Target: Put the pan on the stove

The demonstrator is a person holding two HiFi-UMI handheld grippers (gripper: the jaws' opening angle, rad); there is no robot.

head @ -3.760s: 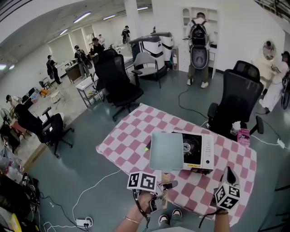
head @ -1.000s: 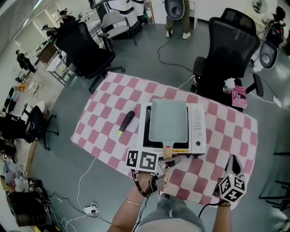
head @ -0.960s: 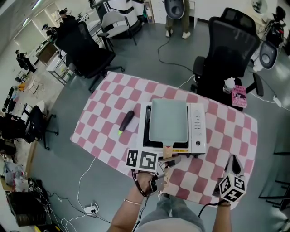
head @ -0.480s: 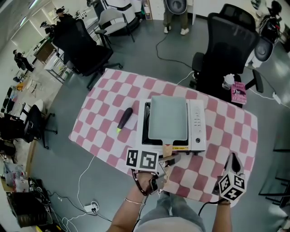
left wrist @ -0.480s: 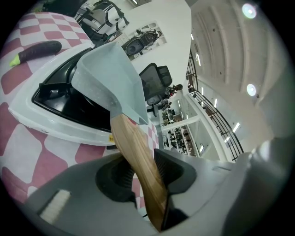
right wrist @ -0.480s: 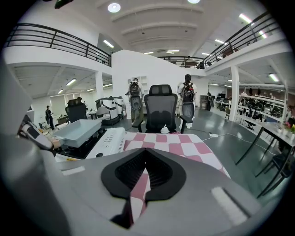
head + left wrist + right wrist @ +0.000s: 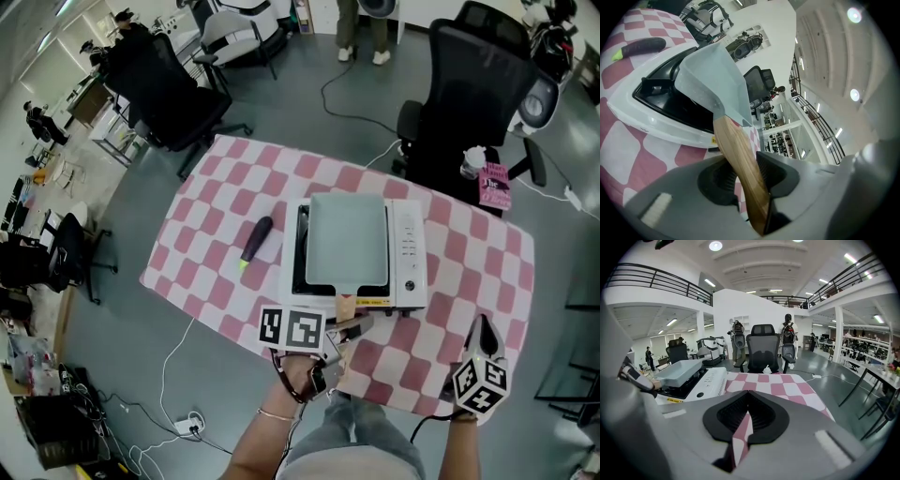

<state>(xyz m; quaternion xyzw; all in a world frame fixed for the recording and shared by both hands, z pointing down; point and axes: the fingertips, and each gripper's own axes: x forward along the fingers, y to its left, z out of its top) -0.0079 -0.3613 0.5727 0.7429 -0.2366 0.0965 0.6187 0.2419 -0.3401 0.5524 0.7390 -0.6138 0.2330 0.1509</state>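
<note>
The pale grey-blue square pan [image 7: 347, 239] sits flat on the white single-burner stove [image 7: 410, 253] in the middle of the checked table. Its wooden handle [image 7: 345, 307] points toward me. My left gripper [image 7: 352, 328] is shut on that handle; in the left gripper view the handle [image 7: 740, 159] runs between the pads of the left gripper [image 7: 743, 180] up to the pan [image 7: 710, 79] over the stove [image 7: 656, 122]. My right gripper [image 7: 483, 333] hovers at the table's near right corner, shut and empty. The right gripper view shows the right gripper [image 7: 746, 427], with the pan [image 7: 682, 369] and the stove [image 7: 710, 380] to its left.
A dark eggplant-like thing with a green tip [image 7: 255, 241] lies on the pink-and-white cloth [image 7: 216, 187] left of the stove. A black office chair [image 7: 459, 84] stands behind the table with a pink packet [image 7: 494, 185] beside it. More chairs and people are farther off.
Several seconds ago the pan hung partly over the stove's left side; now it rests squarely on the burner. Over the last second only the head view has shifted slightly.
</note>
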